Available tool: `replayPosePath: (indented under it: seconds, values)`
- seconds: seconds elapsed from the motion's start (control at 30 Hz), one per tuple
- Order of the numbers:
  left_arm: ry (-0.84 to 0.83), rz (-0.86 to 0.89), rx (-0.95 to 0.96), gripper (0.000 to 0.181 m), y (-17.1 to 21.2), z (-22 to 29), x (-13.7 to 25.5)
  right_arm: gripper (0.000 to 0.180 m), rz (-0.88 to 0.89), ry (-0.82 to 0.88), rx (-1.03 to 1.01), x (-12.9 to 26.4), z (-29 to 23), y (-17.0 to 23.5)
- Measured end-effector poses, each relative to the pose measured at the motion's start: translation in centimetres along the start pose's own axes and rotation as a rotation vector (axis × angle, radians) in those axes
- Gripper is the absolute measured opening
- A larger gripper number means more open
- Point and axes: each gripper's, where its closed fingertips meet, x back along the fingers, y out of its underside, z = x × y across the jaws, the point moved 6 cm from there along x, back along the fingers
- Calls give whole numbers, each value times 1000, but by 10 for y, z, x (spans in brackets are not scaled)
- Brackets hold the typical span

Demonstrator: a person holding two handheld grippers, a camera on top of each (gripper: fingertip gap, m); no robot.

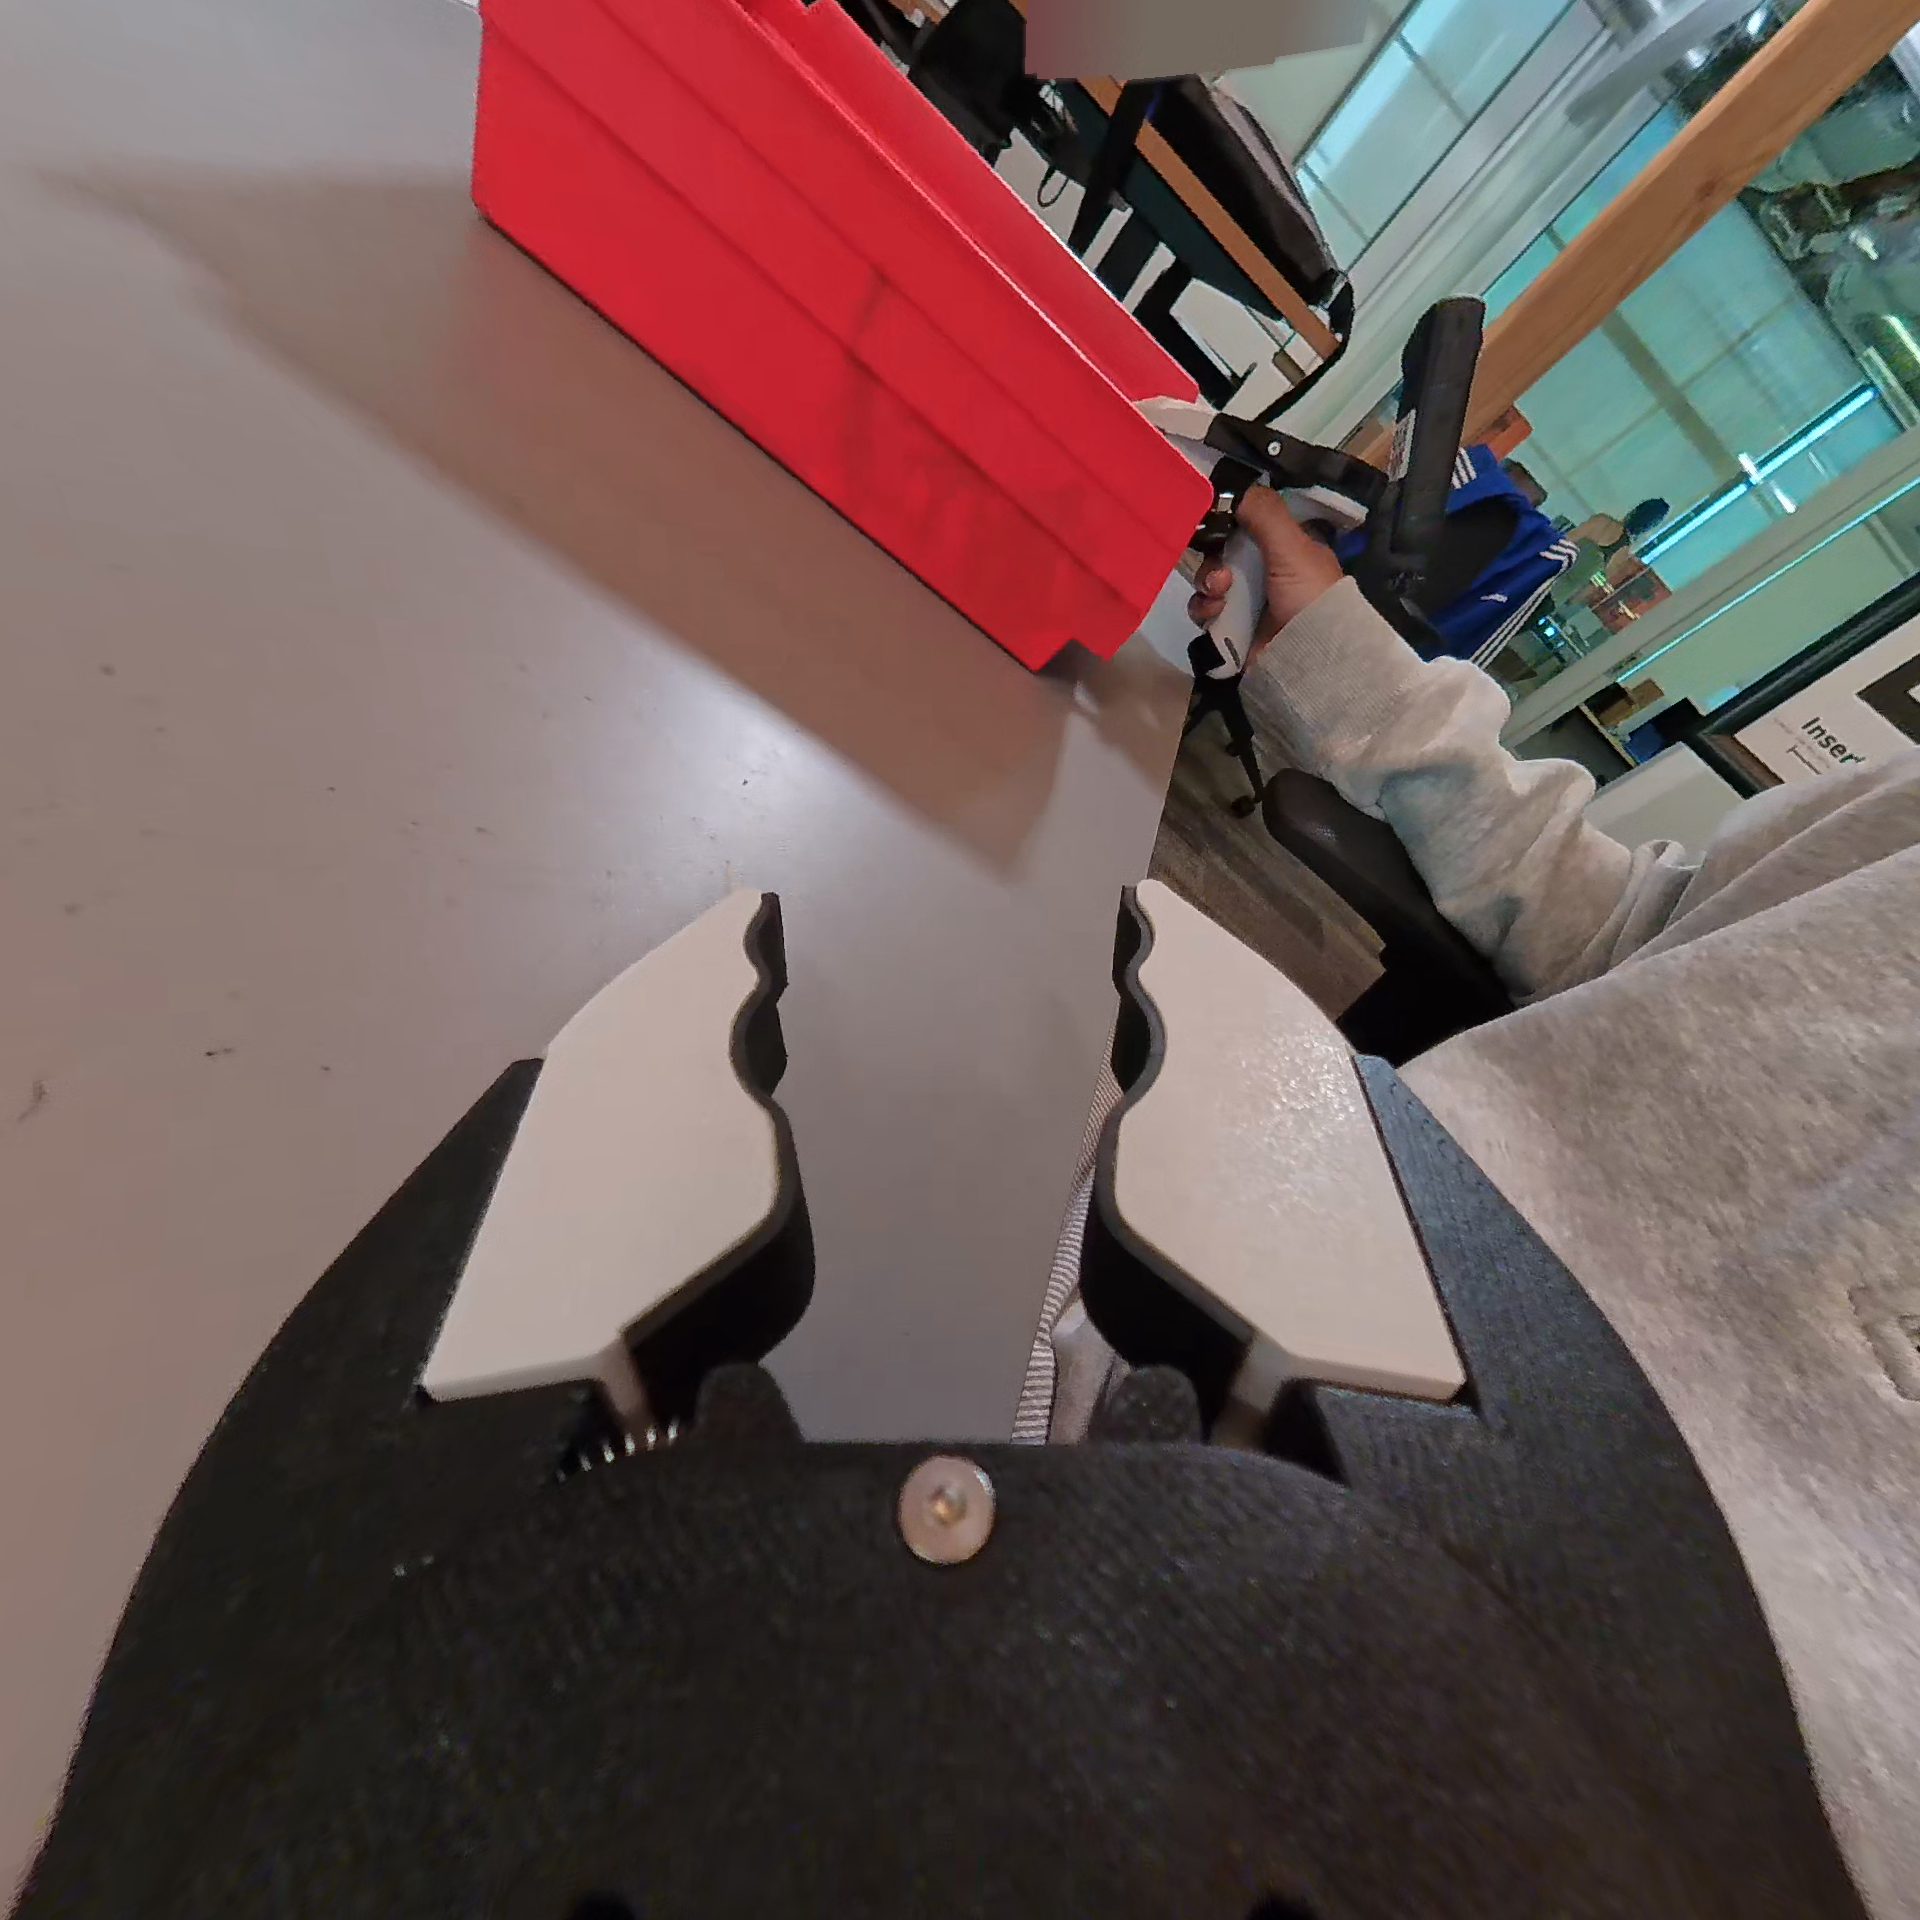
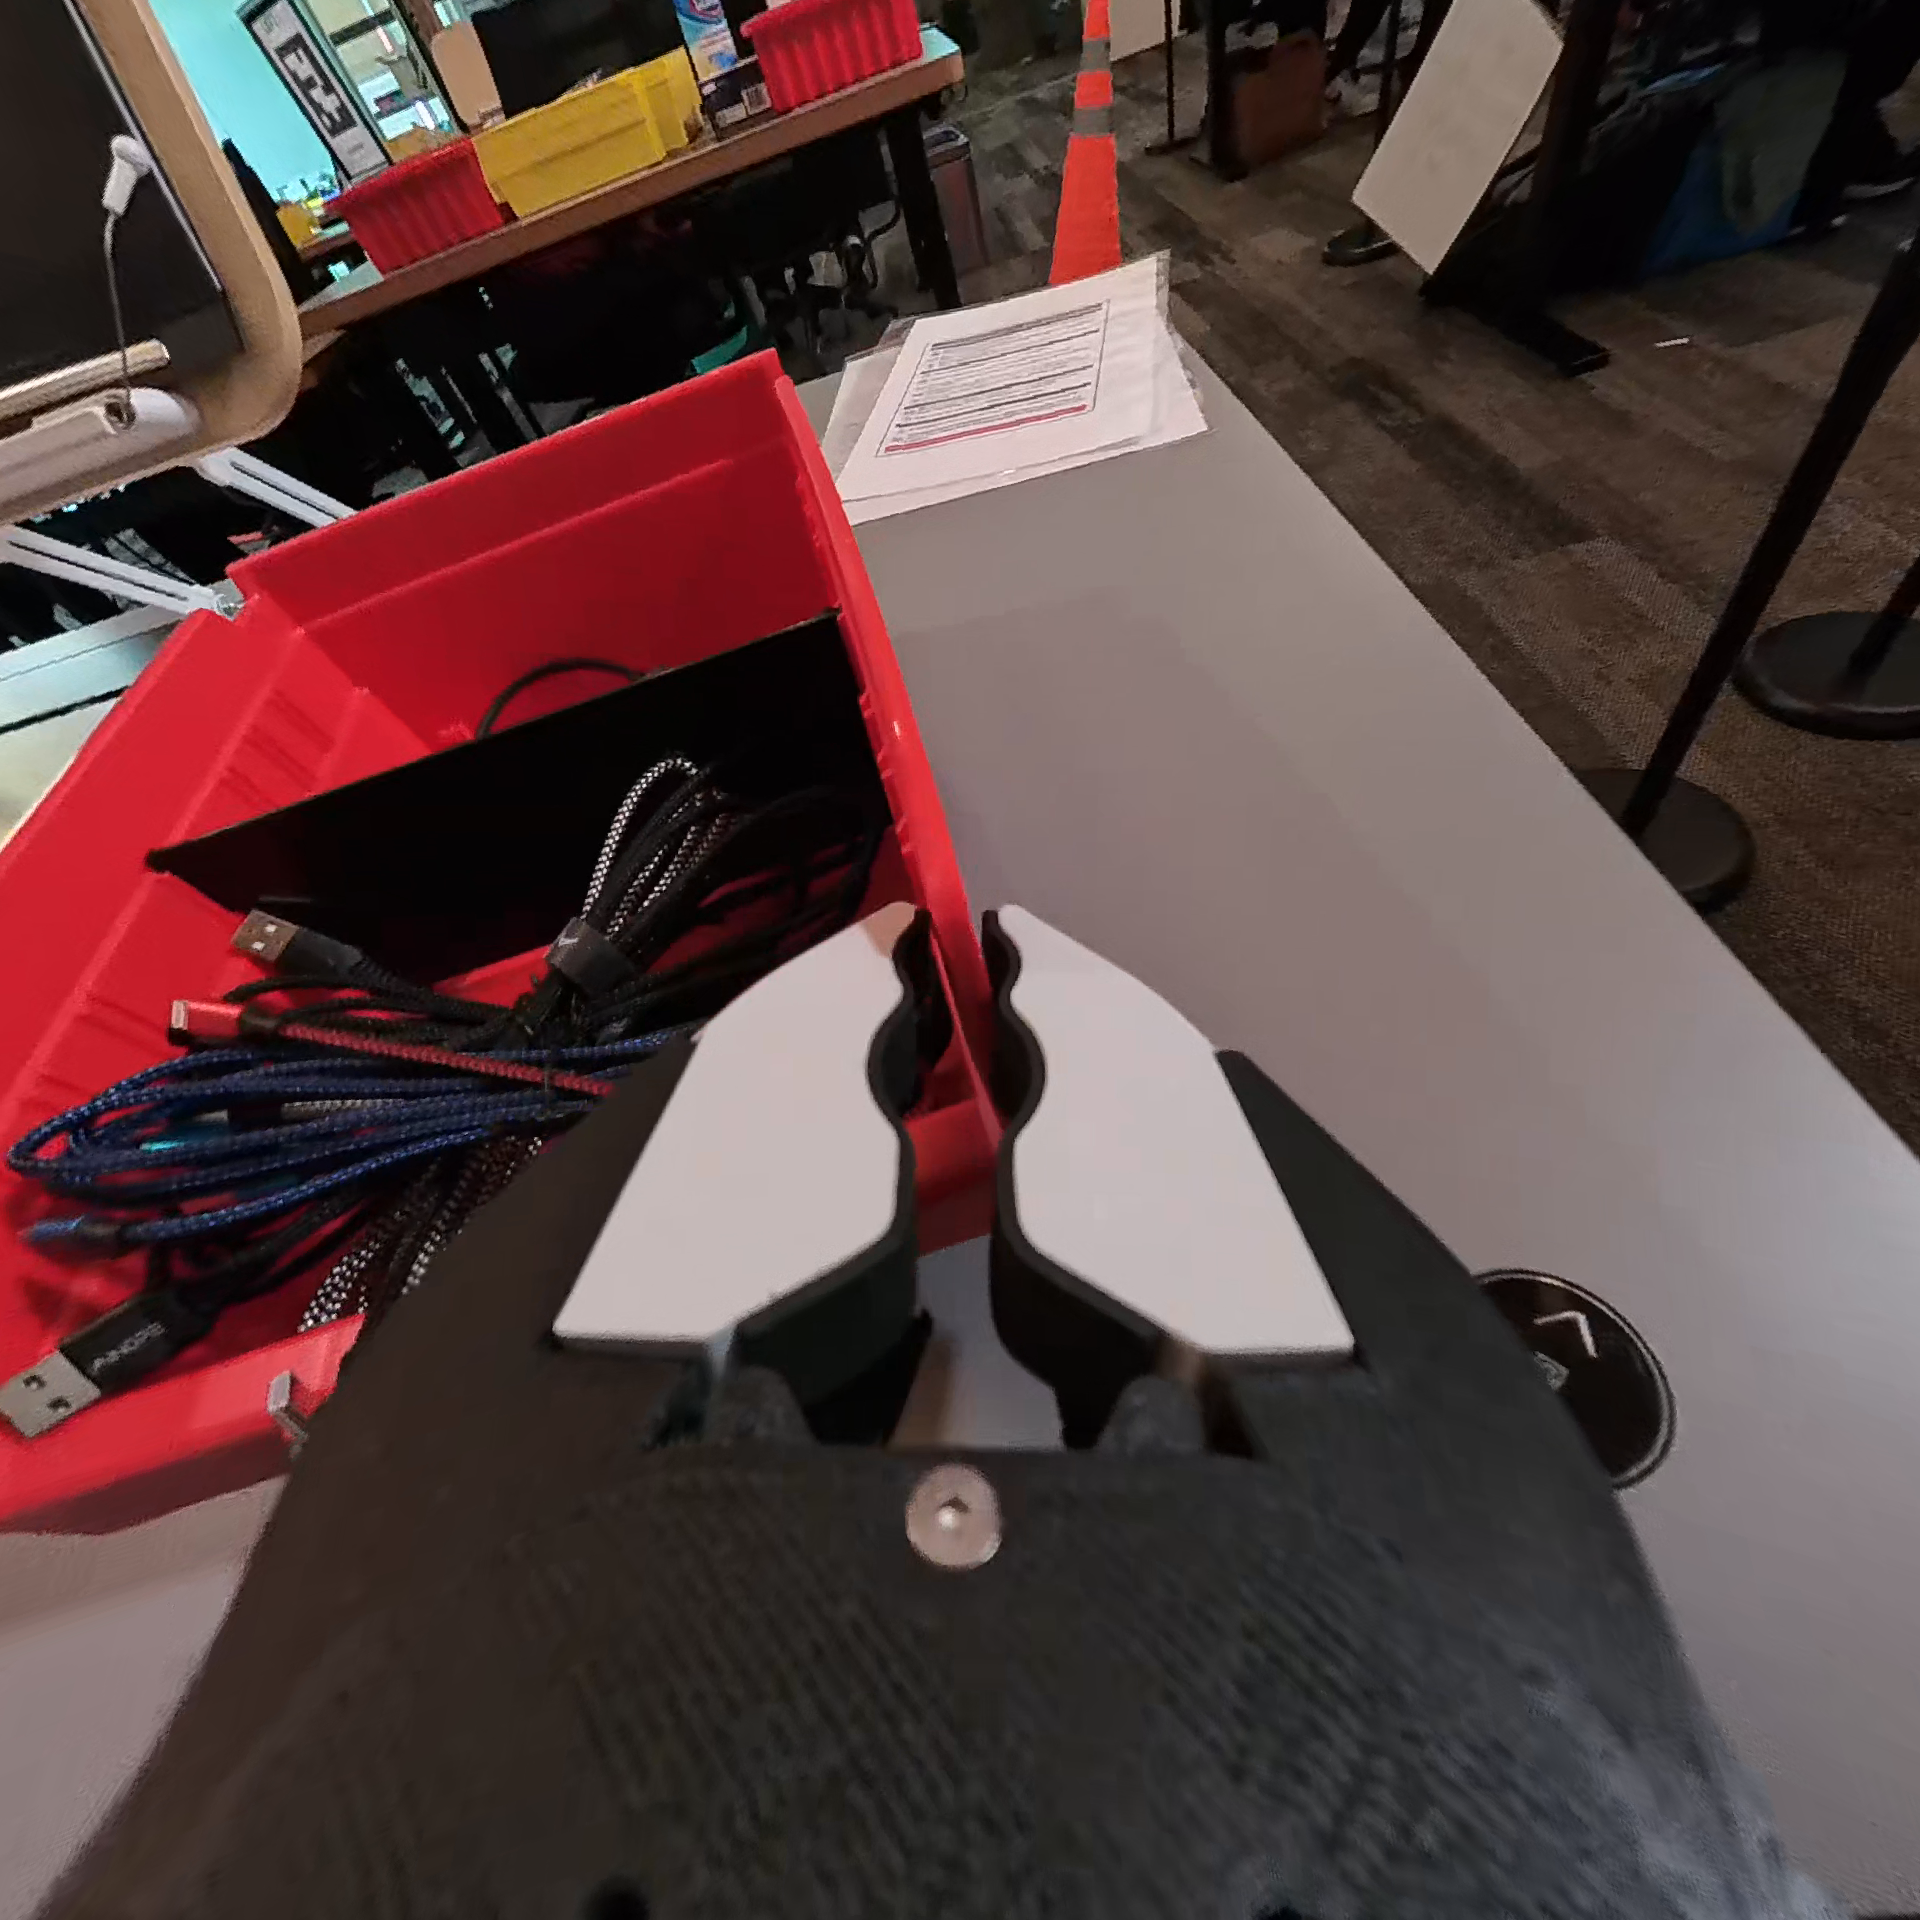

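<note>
On the grey surface (image 1: 312, 727), my left hand-held gripper (image 1: 951, 914) gapes empty; my right hand-held gripper (image 2: 954, 920), nearly pressed together, straddles the red bin's (image 2: 582, 561) wall.

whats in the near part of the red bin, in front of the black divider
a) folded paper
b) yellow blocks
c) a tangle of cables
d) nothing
c: the right wrist view shows a tangle of braided cables with USB plugs in the red bin, in front of the black divider.

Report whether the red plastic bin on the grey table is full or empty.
Partly full. In the red plastic bin, a tangle of braided cables fills the near compartment, with a black divider panel behind; the far compartment looks mostly hidden.
</note>
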Motion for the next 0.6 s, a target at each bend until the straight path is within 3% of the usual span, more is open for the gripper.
replayPosePath:
  seconds: [0.33, 0.6]
  values:
    - [4, -8, 34, 64, -4, -5, -12, 7, -35, -13, 102, 0, -13, 4]
    - [-12, -2, -13, 62, -44, -14, -69, 20, -29, -27, 150, -5, -19, 4]
